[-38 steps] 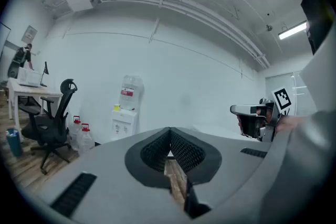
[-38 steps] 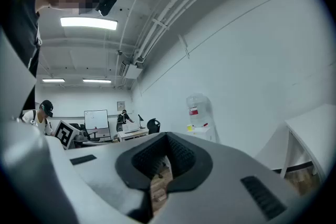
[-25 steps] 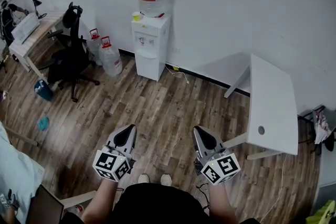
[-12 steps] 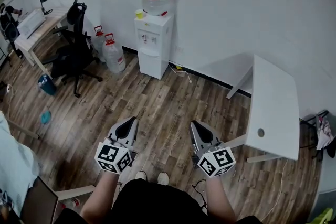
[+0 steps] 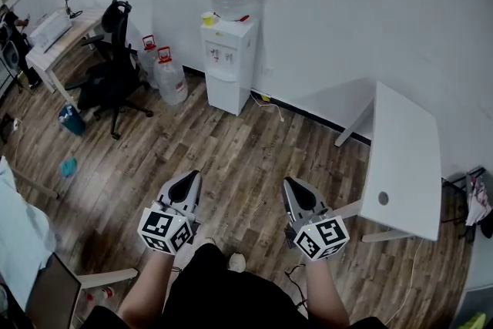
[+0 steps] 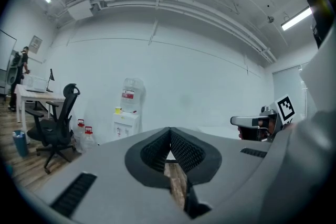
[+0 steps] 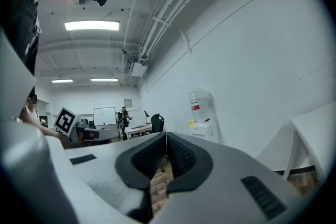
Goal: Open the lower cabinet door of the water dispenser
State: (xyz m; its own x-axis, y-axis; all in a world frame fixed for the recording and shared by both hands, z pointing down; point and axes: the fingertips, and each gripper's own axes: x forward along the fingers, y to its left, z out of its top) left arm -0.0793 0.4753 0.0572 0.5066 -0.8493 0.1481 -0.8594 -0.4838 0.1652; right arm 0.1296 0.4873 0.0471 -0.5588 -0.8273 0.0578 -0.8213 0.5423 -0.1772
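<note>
Head view: the left gripper and right gripper both have their jaws pressed together on nothing. The water dispenser stands well ahead of both against the wall. Its lower door, an upright panel, is closed, and the left jaws look slightly nearer to it.

Left gripper view: the dispenser lies far beyond the closed tips, a little to their left.

Right gripper view: it sits far off, to the right of the closed tips. A long approach comes first, I judge.
</note>
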